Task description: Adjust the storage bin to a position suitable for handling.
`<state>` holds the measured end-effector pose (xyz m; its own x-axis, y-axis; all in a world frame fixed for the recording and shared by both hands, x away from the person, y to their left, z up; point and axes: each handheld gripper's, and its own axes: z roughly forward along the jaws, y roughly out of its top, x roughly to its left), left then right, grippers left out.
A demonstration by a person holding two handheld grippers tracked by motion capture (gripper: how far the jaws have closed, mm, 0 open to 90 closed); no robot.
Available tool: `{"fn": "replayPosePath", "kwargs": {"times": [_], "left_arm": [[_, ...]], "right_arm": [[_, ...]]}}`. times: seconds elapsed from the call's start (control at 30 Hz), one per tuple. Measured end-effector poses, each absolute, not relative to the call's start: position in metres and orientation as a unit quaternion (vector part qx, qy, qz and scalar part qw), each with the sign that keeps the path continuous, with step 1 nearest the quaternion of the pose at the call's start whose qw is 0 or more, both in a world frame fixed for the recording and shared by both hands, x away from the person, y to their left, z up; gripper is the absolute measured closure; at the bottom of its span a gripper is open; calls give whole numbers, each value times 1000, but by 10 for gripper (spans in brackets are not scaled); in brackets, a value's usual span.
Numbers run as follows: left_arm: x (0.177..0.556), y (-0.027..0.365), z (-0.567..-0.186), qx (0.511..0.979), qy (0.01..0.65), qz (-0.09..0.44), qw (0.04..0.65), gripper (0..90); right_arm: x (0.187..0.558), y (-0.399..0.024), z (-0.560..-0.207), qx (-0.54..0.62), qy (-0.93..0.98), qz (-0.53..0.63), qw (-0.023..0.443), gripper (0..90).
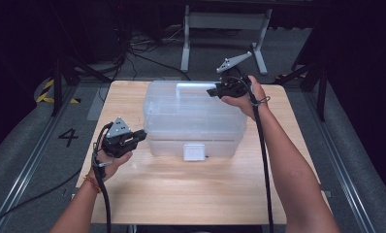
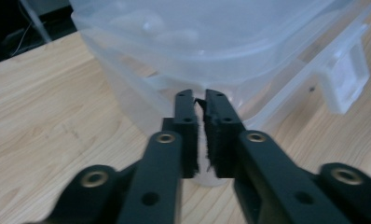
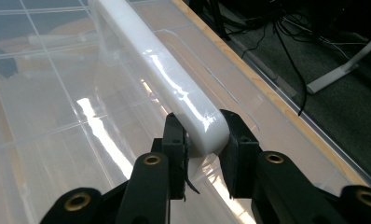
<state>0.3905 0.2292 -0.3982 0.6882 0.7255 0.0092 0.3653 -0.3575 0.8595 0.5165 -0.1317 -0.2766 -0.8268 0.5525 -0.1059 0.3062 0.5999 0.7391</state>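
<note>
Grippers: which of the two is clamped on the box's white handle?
The right gripper: its jaws squeeze the end of the white handle on the clear box's lid. The left gripper is shut on nothing, beside the box's corner.

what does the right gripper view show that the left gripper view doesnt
Right gripper view: the right gripper is shut on the end of the box's white handle, with the clear lid beneath it, and dark floor with cables beyond the table edge.

Left gripper view: the left gripper is shut with nothing between its pads, close to the box's lower corner, and the white front latch sticks out from the box's front.

Both: the translucent plastic box and the wooden table, seen past black jaws.
</note>
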Motion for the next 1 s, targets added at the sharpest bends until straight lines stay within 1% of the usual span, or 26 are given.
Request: {"fn": "replayPosePath", "kwargs": {"times": [0.27, 0.3, 0.43, 0.53, 0.73, 0.87, 1.0], "left_arm": [[394, 226, -399, 787, 345, 209, 467, 893], [394, 226, -398, 786, 344, 211, 468, 896], [394, 226, -398, 787, 344, 212, 466, 897], [394, 227, -398, 789, 342, 215, 464, 898], [392, 228, -396, 792, 339, 222, 456, 898], [392, 227, -393, 794, 339, 224, 452, 899], [393, 227, -389, 797, 336, 228, 447, 899]], "right_arm": [[513, -132, -276, 248, 878, 370, 176, 730], [509, -136, -275, 248, 872, 375, 193, 720], [499, -146, -270, 247, 864, 389, 203, 733], [482, -169, -265, 244, 853, 403, 222, 729], [456, -213, -261, 248, 834, 435, 233, 708], [439, -240, -267, 251, 823, 448, 242, 684], [426, -257, -281, 254, 820, 449, 247, 652]]}}
